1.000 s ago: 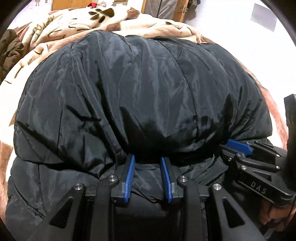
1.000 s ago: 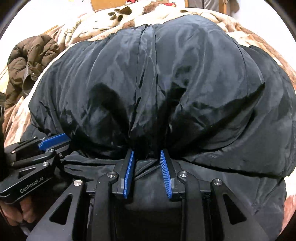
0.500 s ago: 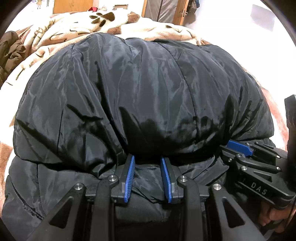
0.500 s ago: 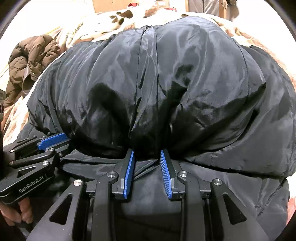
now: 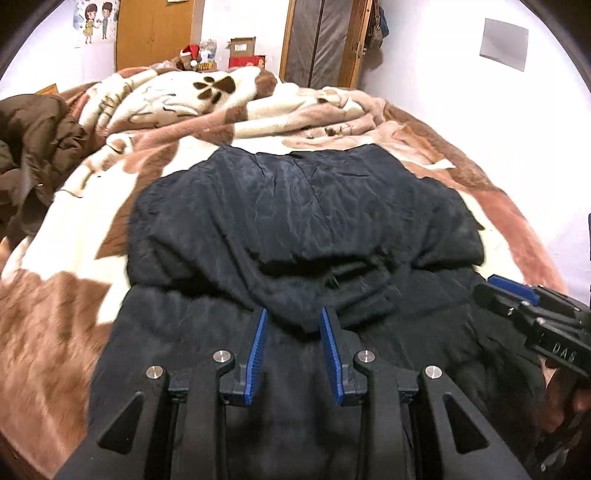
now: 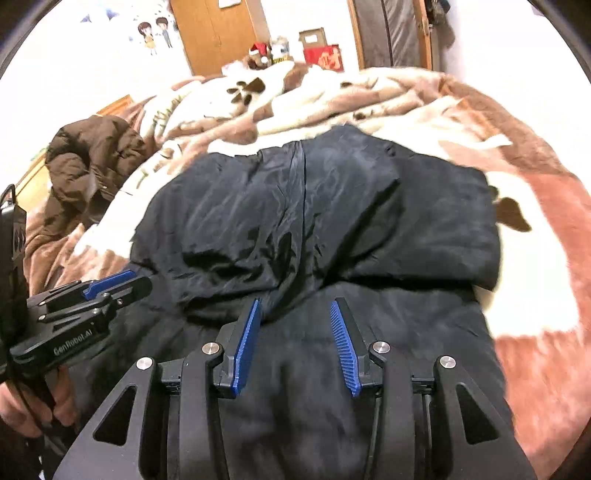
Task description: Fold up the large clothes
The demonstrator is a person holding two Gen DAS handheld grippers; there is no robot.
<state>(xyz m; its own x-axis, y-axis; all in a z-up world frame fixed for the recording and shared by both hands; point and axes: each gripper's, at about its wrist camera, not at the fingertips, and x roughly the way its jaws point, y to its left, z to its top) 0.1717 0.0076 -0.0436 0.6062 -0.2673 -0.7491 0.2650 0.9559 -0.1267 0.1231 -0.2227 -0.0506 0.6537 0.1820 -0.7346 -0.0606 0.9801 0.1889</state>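
The folded black puffy jacket lies just beyond both the left gripper and the right gripper, each with jaws apart, gripping nothing.

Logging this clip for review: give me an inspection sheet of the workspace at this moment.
Surface: bed under a brown and cream paw-print blanket, rumpled at the far end.
Job's things: black padded jacket, far part folded back over the near part.
Clutter: brown jacket heaped at the bed's left edge.
Grippers: left gripper and right gripper, jaws parted, at the fold's edge.
Cables: thin black cable by the left hand.
Surroundings: wooden door, cardboard boxes, wall stickers.
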